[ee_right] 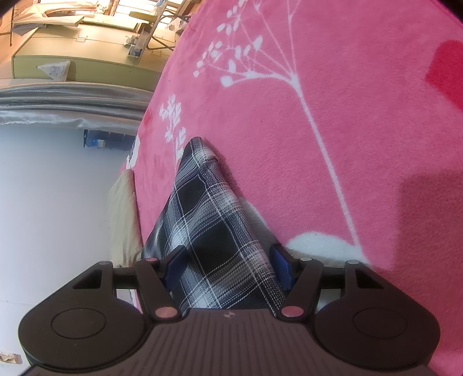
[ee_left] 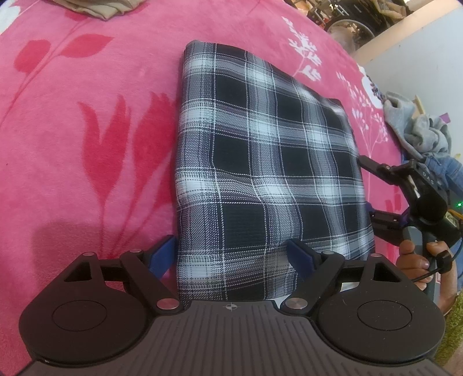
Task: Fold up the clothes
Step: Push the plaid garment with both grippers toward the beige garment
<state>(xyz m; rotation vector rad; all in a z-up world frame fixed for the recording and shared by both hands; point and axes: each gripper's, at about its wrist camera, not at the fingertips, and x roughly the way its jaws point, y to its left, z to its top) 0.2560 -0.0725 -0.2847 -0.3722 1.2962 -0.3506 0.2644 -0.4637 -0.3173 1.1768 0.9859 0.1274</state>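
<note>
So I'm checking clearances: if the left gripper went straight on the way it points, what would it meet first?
Most likely the folded plaid cloth: the left gripper, jaws open, already straddles its near edge on the pink blanket. Depth is unclear.

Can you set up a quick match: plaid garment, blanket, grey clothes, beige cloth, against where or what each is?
1 plaid garment
2 blanket
3 grey clothes
4 beige cloth

a crumpled heap at the right edge
b pink, floral print, underneath
c at the top edge of the left wrist view
d folded, between both grippers' open jaws

Pairs: 1-d, 2-b, 3-a, 4-c
</note>
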